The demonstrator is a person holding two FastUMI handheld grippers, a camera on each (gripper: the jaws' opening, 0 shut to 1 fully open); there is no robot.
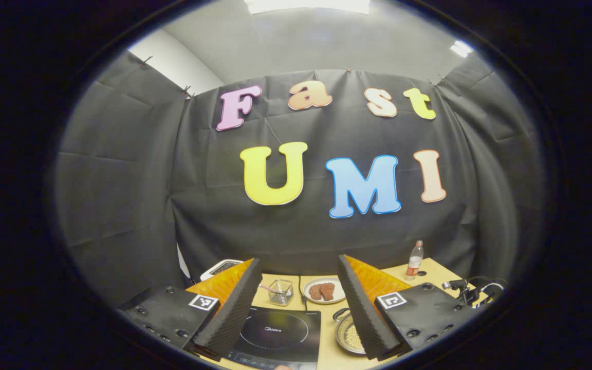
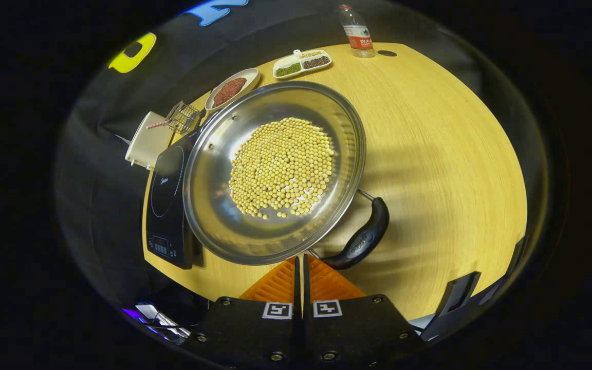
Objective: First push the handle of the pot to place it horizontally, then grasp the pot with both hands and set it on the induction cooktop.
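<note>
Facing the pot: the pot (image 2: 275,172) sits on the table (image 2: 445,154) straight ahead of the right gripper (image 2: 300,272), its near rim just past the fingertips.
Pot contents: yellow beans (image 2: 281,167) lie loose in a patch across the bottom.
Handle: the handle (image 2: 360,239) is a curved black grip on wire arms at the pot's near-right rim, just right of the right gripper's tips and nearly touching them.
Handle axis: in the right gripper view its long line runs on a slant, from low near the tips up and to the right, so I judge it not yet horizontal.
Right gripper: fingers pressed together with only a thin slit between them, pinching nothing; a closed tip suits a push.
Push direction: the handle lies to the right of the tips, so the nudge has to come from that gripper moving sideways into the grip.
Nearer hand: the right one by far.
Left gripper: the left gripper (image 1: 298,303) is held high and back, fingers spread wide and empty.
Pot from the left: in the left gripper view the pot (image 1: 350,334) shows low and right, partly behind that gripper's right finger.
Cooktop: the cooktop (image 2: 170,205) lies flat on the pot's far-left side in the right gripper view, its edge touching or just under the pot rim; which, I cannot tell.
Cooktop from the left: the cooktop (image 1: 280,331) lies between the spread fingers, below them.
Beyond: a plate (image 2: 232,87), a divided dish (image 2: 302,62) and a bottle (image 2: 356,32) stand well apart at the far edge.
</note>
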